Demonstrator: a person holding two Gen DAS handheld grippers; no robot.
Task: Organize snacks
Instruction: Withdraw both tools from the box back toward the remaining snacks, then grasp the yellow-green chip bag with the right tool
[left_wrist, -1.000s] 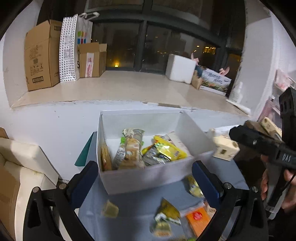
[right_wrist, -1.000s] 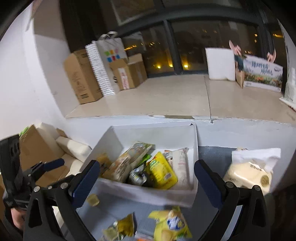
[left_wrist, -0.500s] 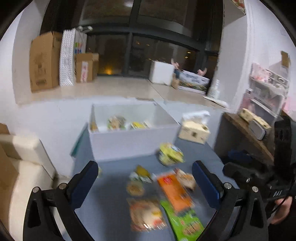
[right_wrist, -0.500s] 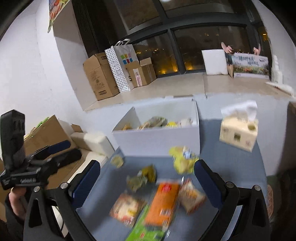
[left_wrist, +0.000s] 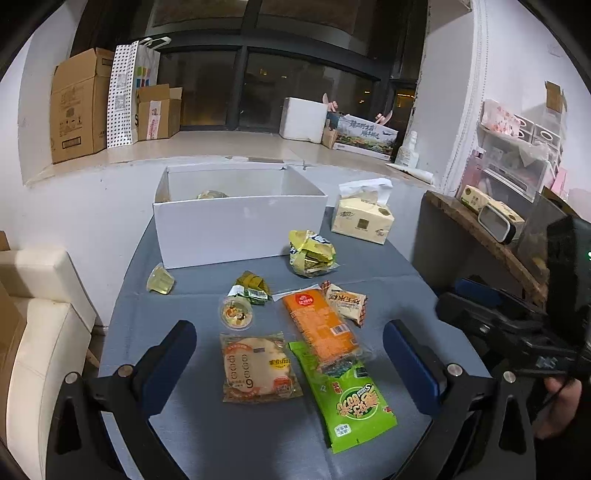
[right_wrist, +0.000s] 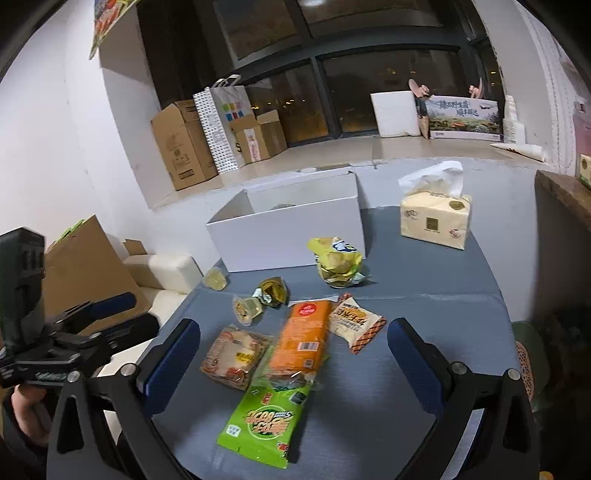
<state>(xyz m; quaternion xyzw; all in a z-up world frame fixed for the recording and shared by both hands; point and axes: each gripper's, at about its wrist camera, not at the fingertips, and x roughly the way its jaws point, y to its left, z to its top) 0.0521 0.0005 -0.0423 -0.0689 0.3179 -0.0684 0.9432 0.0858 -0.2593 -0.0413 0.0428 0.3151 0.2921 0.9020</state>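
We hold the left gripper (left_wrist: 290, 356) and right gripper (right_wrist: 291, 354) spread wide, both empty. Both hover above the snack packets (left_wrist: 319, 326) near the white box (left_wrist: 236, 229).

left tongs (left_wrist: 290, 354): jaws spread wide, empty, held level | right tongs (right_wrist: 293, 354): jaws spread wide, empty, beside the left

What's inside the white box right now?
Over the near wall of the white box only the top of one rounded, yellowish wrapped snack shows, near the left. The box floor and anything lying lower are hidden by that wall in both views.
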